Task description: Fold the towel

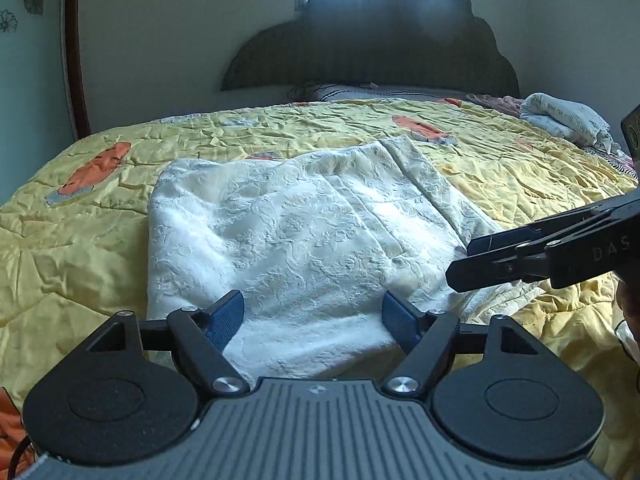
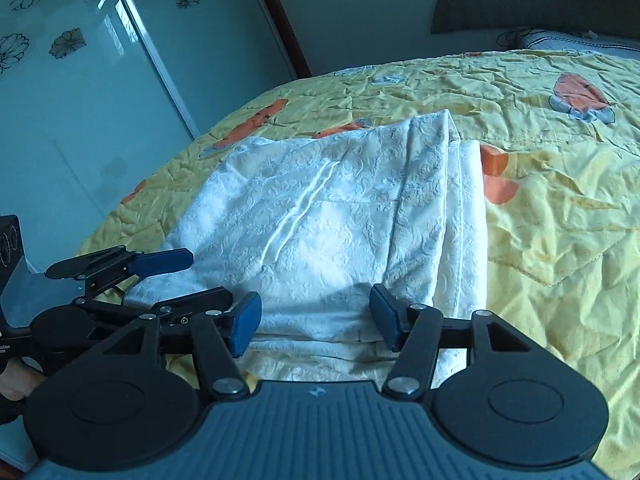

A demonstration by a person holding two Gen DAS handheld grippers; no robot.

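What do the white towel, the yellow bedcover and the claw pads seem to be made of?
Towel: woven cloth, probably cotton, matte, with a raised floral pattern and soft folds.
Bedcover: thin quilted fabric, slightly glossy, perhaps polyester or satin; it shows fine creases, stitch lines and orange printed shapes.
Pads of the right claw: blue, matte, finely ribbed, likely rubber or foam, on black plastic-looking arms.

Towel (image 1: 280,232) on the quilt (image 1: 100,240), headboard (image 1: 372,52) behind, bundle (image 1: 564,116) far right
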